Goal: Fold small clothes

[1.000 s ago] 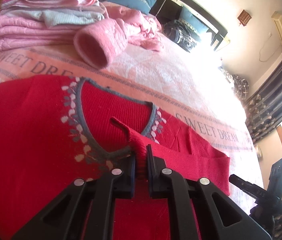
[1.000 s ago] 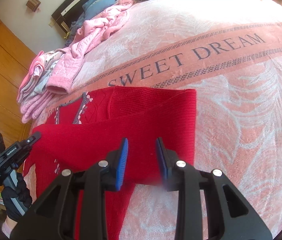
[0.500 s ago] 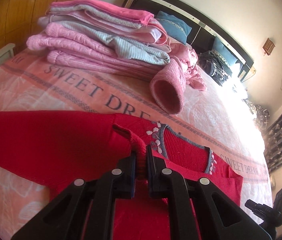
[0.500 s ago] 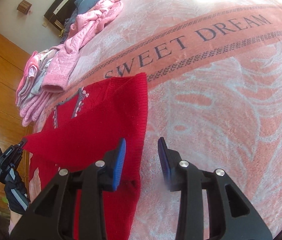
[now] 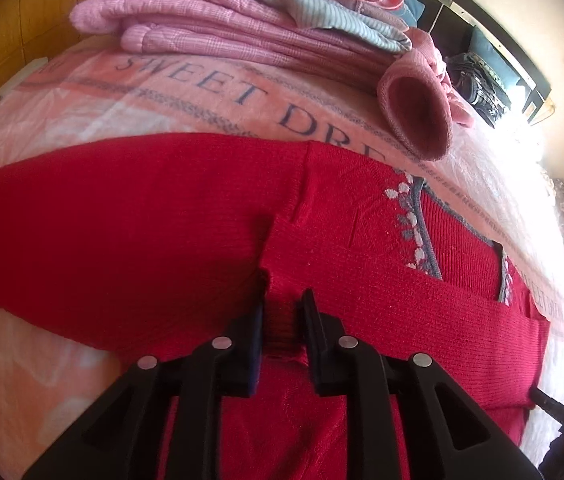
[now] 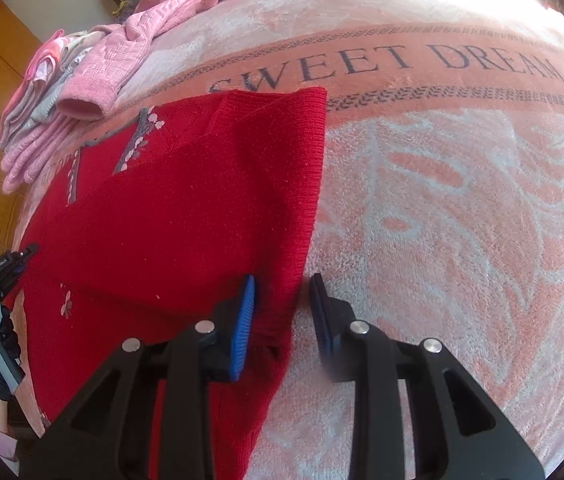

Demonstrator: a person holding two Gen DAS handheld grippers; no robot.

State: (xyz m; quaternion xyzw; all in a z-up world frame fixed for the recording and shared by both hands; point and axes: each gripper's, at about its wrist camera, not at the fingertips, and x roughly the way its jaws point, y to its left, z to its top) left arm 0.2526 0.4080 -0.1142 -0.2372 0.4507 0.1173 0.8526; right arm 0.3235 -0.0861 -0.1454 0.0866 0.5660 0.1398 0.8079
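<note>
both left fingers (image 5: 306, 308) pinch the red sweater (image 5: 130, 224); right fingers (image 6: 244, 312) spread, straddling its edge.

Blanket (image 6: 461, 208) band: "SWEET DREAM", dark capitals; left view shows only "SWEET DRE".

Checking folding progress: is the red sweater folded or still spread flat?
Partly folded. On the red sweater one sleeve lies across the chest, covering part of the neckline; the left gripper pinches its cuff.

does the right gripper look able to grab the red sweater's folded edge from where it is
Probably yes. The right gripper is open, with the red sweater edge already lying between its fingers on the blanket, and nothing else is in the way.
</note>
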